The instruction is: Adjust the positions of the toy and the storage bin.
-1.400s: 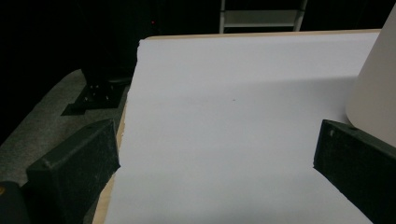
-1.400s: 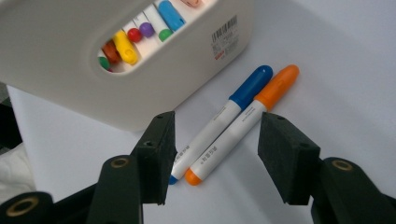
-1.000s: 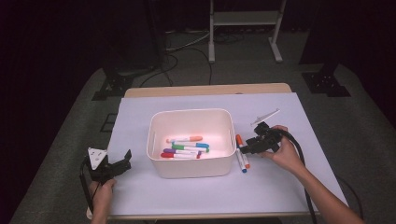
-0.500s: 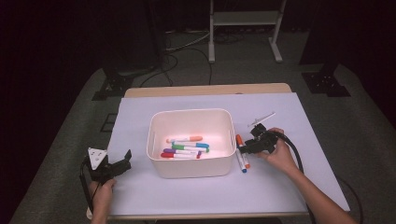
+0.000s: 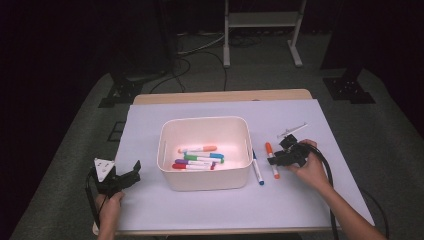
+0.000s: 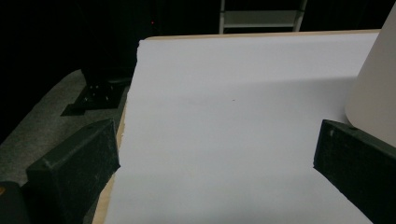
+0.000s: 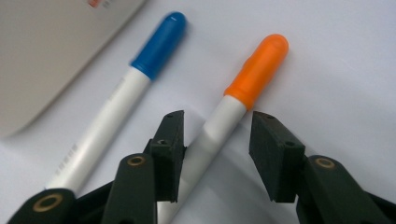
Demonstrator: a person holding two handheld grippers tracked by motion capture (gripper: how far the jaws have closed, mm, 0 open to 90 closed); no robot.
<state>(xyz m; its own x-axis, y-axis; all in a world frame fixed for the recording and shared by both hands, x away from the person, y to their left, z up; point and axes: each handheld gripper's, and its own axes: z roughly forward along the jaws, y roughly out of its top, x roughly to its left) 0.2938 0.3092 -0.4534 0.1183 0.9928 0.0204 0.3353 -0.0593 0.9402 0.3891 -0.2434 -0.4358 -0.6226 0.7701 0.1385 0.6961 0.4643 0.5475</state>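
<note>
An orange-capped white marker [image 5: 270, 151] [image 7: 256, 70] lies on the white table cover just right of the cream bin [image 5: 205, 121]. My right gripper [image 5: 276, 159] [image 7: 215, 123] is low over it, its jaws astride the marker's white barrel. They have just been closing; a gap still shows between the barrel and the right pad. A blue-capped marker [image 5: 257, 171] [image 7: 159, 44] lies beside it, closer to the bin. Several coloured markers [image 5: 200, 157] rest inside the bin. My left gripper [image 5: 131, 175] [image 6: 215, 154] stands open and empty near the front left, beside the bin wall [image 6: 373, 88].
A thin white stick-like object [image 5: 292, 130] lies behind the right hand. The white cover [image 5: 300, 200] spreads over the wooden table, whose left edge [image 6: 122, 126] runs close to my left gripper. Dark floor, cables and a stand [image 5: 260, 30] lie beyond.
My right gripper has slid a little toward the orange marker and sunk onto it, and its jaws have narrowed around the barrel. The left gripper has stayed put.
</note>
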